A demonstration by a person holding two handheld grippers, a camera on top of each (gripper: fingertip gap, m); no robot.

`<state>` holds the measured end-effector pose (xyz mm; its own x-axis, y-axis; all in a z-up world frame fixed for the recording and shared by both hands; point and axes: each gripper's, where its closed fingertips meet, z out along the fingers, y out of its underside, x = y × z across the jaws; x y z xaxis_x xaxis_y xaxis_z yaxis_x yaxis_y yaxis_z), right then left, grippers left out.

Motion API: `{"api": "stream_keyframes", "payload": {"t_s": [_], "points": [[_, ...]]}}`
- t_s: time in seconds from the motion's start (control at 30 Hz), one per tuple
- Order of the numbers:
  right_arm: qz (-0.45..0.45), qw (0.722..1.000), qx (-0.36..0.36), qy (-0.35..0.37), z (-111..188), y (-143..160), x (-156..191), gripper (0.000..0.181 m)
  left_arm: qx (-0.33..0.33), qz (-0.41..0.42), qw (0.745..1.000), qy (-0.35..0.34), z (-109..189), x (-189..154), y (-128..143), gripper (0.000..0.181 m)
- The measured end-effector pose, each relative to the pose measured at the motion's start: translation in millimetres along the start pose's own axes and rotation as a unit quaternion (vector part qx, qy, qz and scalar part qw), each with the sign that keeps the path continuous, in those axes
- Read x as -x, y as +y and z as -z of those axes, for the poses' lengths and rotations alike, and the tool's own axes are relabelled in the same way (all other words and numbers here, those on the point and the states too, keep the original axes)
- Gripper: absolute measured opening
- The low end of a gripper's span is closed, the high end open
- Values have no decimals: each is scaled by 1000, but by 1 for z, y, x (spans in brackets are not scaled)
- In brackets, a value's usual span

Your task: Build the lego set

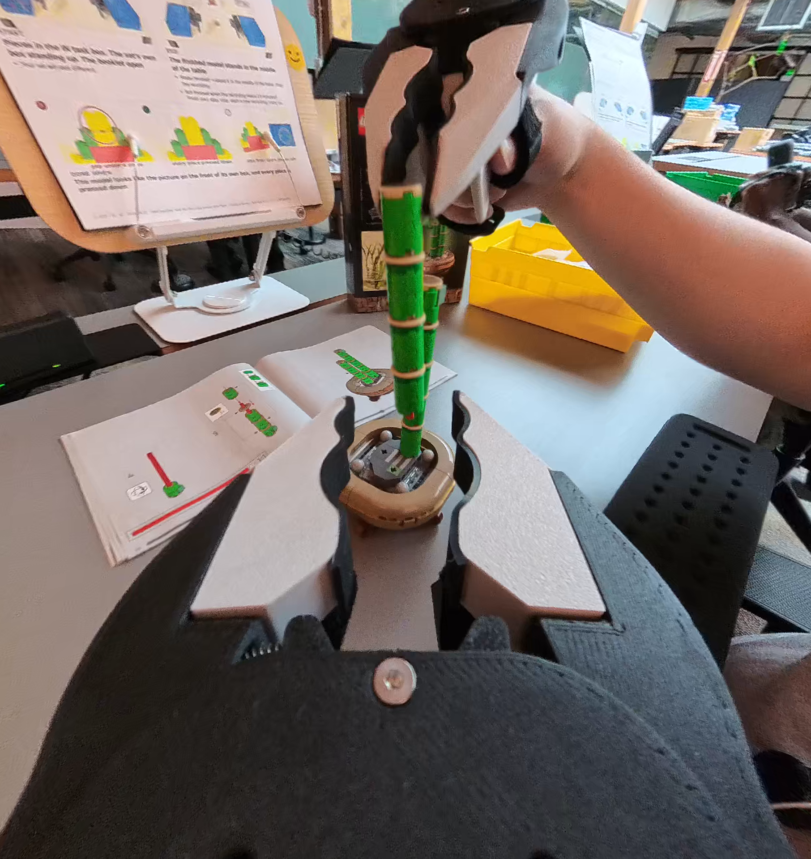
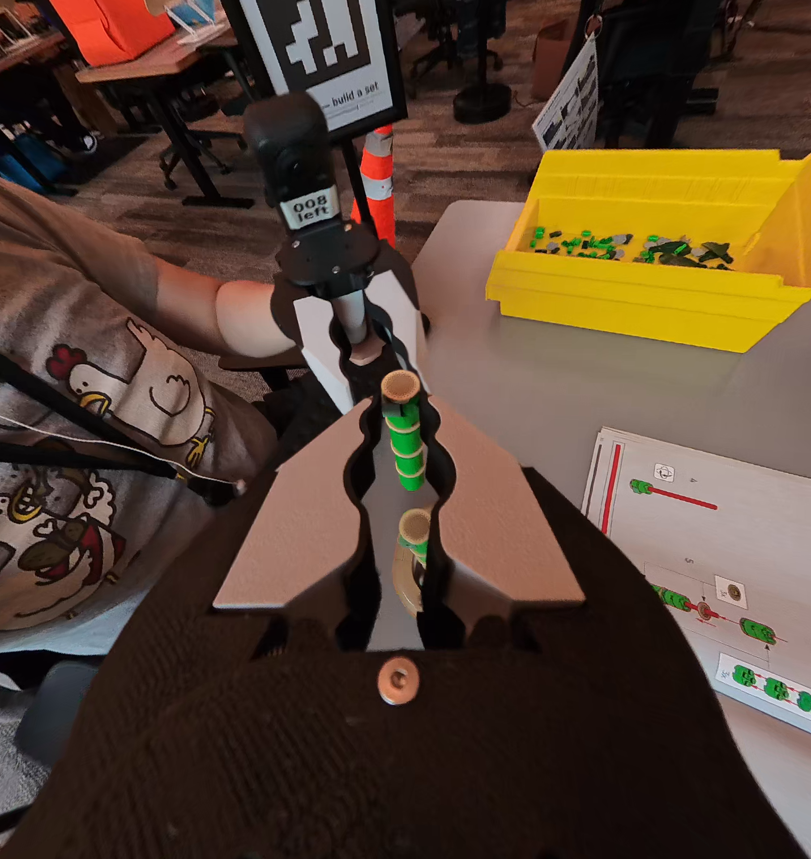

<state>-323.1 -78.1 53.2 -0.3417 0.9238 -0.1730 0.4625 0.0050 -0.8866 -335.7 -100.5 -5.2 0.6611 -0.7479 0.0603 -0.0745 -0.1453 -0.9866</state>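
The right hand-held gripper (image 1: 406, 186) pinches the top of the tall stalk (image 1: 406, 320), whose foot stands in the tan pot (image 1: 396, 483) on the counter (image 1: 580, 409). The left hand-held gripper (image 1: 396, 455) is spread around the pot, its jaws flanking it without clearly clamping it.

Risk: the stalk is long and held only at its top, so a push that is off-axis could bend it at a joint or split the segments. With the pot not firmly gripped, it could tip or slide. A shorter stalk (image 1: 431, 316) stands just beside the tall one and could be knocked.

The left wrist view shows the pot's interior and the stalk's foot. The right wrist view looks down over both stalk tops (image 2: 400, 388) and shows loose pieces in the yellow bin (image 2: 627, 279), but hides most of the pot.
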Motion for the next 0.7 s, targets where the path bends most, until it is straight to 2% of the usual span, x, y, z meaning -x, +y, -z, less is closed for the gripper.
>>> {"api": "stream_keyframes", "payload": {"t_s": [0.27, 0.47, 0.7], "points": [[35, 999, 30, 15, -10, 14, -3, 15, 9, -27, 997, 68, -34, 7, -10, 39], [51, 998, 36, 23, -12, 24, -2, 15, 38, -50, 991, 122, -46, -2, 9, 29], [52, 997, 53, 22, -15, 36, -5, 15, 78, -93, 986, 112, -58, -1, 38, 18]]}}
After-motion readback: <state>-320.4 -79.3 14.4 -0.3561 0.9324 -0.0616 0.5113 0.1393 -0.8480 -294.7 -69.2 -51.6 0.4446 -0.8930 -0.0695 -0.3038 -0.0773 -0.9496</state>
